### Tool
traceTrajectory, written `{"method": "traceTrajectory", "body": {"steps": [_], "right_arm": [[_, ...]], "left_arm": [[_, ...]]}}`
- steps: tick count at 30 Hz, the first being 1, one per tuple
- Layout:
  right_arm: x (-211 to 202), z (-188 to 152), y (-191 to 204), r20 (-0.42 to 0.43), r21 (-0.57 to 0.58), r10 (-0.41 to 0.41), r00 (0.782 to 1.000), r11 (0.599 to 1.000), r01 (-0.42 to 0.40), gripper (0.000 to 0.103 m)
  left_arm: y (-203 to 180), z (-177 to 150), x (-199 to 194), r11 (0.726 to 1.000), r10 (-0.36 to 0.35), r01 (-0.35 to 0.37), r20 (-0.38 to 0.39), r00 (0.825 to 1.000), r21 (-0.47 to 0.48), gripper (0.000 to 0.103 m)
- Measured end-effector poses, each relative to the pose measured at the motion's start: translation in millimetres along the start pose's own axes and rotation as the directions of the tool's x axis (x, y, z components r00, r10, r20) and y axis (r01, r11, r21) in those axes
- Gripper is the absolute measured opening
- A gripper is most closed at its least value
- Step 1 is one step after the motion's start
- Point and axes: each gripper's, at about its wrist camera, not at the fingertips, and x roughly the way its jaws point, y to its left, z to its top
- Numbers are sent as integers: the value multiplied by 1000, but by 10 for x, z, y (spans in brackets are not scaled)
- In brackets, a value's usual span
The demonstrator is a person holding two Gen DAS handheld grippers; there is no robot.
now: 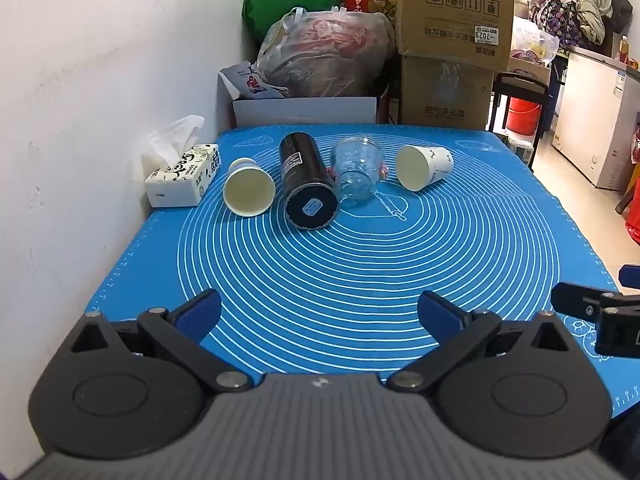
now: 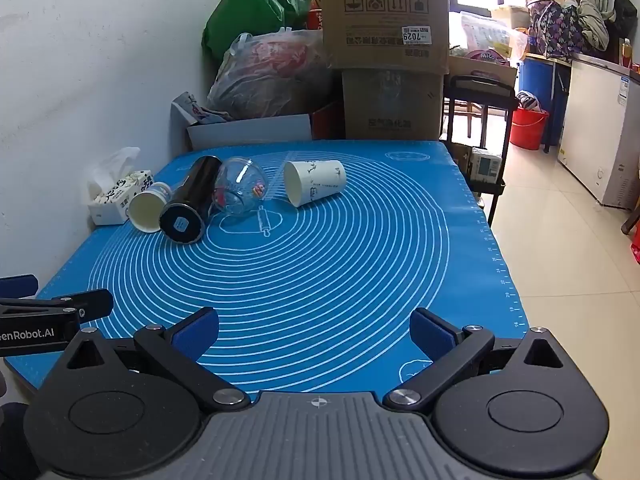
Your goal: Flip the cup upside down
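Several cups lie on their sides in a row at the far end of the blue mat (image 1: 360,280): a white paper cup (image 1: 249,190) at the left, a black tumbler (image 1: 306,186), a clear glass cup (image 1: 358,174), and a second white paper cup (image 1: 424,168) at the right. They also show in the right wrist view: paper cup (image 2: 148,208), tumbler (image 2: 190,208), glass cup (image 2: 240,190), right paper cup (image 2: 314,186). My left gripper (image 1: 320,316) and right gripper (image 2: 314,332) are both open and empty, hovering over the mat's near edge.
A tissue box (image 1: 184,178) stands by the wall at the far left. Cardboard boxes (image 1: 452,40) and plastic bags (image 1: 324,56) are stacked behind the table. The table's right edge drops to a tiled floor (image 2: 568,280). The other gripper (image 1: 600,316) shows at the right.
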Motion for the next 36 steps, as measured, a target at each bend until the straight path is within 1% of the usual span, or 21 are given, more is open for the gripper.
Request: {"method": "traceTrajectory", "body": {"steps": [22,25,36], "right_arm": [[10,-12,13,3,-3,-4,1000,1000,4,103],[13,-21,-84,-1,-1,-6,1000,1000,6,103],[22,-24,-25,-5,-5,-9,1000,1000,9,103]], "left_arm": [[46,18,53,1000,-1,1,-5,1000,-3,103],[46,17,53,1000,-2,2,-5,1000,-4,103],[100,-28,96,1000,-5,5,-13,1000,-15,103]]}}
